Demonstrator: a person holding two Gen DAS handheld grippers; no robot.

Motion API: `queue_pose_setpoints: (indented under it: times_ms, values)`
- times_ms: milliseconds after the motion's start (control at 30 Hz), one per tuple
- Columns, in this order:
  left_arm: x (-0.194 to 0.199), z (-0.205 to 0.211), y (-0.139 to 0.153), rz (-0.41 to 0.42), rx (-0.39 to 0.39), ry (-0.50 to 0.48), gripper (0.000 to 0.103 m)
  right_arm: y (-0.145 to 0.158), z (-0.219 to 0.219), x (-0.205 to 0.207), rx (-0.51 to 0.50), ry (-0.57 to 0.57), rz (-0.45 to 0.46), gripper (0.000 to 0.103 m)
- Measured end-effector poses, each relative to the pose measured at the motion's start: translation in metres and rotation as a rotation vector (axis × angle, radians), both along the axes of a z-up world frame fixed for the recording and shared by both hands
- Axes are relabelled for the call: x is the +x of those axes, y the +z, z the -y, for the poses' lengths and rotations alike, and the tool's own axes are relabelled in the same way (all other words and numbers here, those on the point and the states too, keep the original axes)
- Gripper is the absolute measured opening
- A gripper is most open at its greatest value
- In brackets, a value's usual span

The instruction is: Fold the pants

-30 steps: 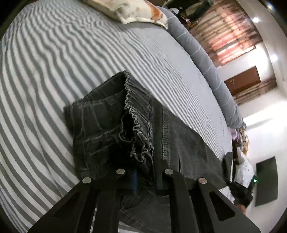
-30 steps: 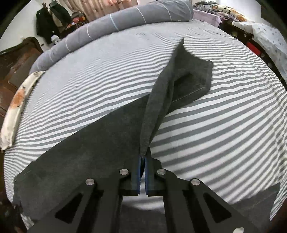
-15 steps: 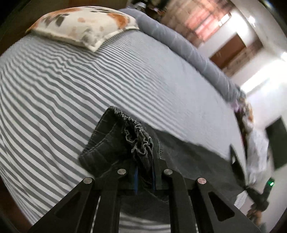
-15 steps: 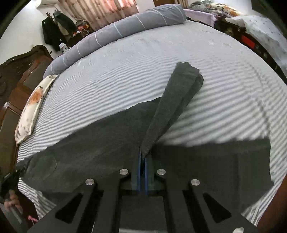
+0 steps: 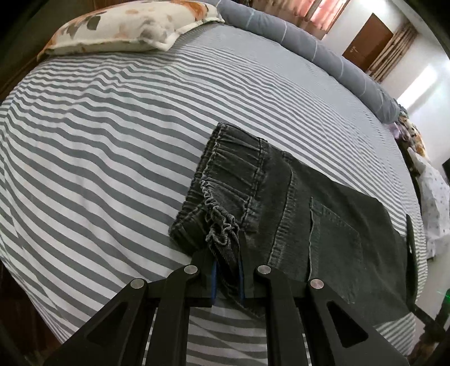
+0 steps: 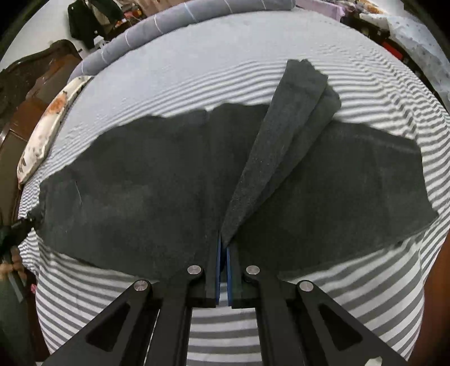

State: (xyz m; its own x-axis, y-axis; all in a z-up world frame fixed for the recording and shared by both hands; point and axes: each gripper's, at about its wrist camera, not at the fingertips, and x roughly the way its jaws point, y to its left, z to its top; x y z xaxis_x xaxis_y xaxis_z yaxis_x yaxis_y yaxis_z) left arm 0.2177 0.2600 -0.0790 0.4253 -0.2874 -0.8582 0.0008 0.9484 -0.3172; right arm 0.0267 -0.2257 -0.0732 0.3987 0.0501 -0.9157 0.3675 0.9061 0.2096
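Denim pants (image 5: pixel 309 214), dark grey, lie spread across the striped bed sheet (image 5: pixel 112 140), well apart from the floral pillow (image 5: pixel 135 25) and running away from it along the near edge of the bed. I hold the left gripper (image 5: pixel 227 277) clamped on the gathered elastic waistband (image 5: pixel 222 225), at the pants' end nearest the pillow; its jaws stand narrow with bunched cloth between the blue pads. I hold the right gripper (image 6: pixel 223 270) pinched fully closed on a leg end (image 6: pixel 284 146), which rises from the jaws as a taut doubled strip above the rest of the pants, far from the pillow. I judge the fabric soft but fairly heavy and thick: it drapes, holds a crease, and sags between grip points. I judge the seams, the waistband and the hems the surest holds, being thicker and less prone to slip than a single layer. No brand, label or legible writing shows in either view.
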Motion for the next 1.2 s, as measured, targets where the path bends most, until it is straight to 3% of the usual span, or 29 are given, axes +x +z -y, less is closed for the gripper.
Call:
queue_pose_setpoints:
  times_ms: [200, 333, 400, 467, 533, 800, 900, 1033, 1200]
  values:
    - [-0.008, 0.016, -0.005, 0.041, 0.137, -0.031, 0.016, -0.037, 0.006, 0.009, 0.074, -0.031, -0.082, 0.003]
    - [-0.012, 0.017, 0.001, 0.032, 0.138, -0.023, 0.02, -0.052, 0.012, 0.01, 0.135, -0.052, -0.099, 0.011]
    - [-0.017, 0.016, 0.005, 0.018, 0.125, -0.022, 0.027, -0.054, 0.015, 0.01, 0.152, -0.059, -0.097, 0.016]
    - [-0.02, 0.017, 0.009, 0.01, 0.127, -0.028, 0.031, -0.053, 0.02, 0.007, 0.17, -0.068, -0.087, 0.032]
    - [-0.028, 0.018, 0.015, 0.014, 0.143, -0.032, 0.032, -0.049, 0.025, 0.005, 0.175, -0.076, -0.072, 0.039]
    - [-0.069, 0.033, 0.067, 0.13, 0.169, 0.02, 0.033, -0.025, 0.062, -0.005, 0.244, -0.125, 0.036, 0.04]
    - [-0.086, 0.061, 0.087, 0.176, 0.158, -0.05, 0.034, -0.019, 0.08, 0.0, 0.257, -0.147, 0.066, 0.039]
    - [-0.106, 0.123, 0.103, 0.213, 0.114, -0.226, 0.039, -0.01, 0.106, 0.004, 0.266, -0.162, 0.093, 0.039]
    - [-0.118, 0.201, 0.095, 0.167, 0.047, -0.402, 0.041, 0.004, 0.151, 0.025, 0.312, -0.198, 0.142, 0.038]
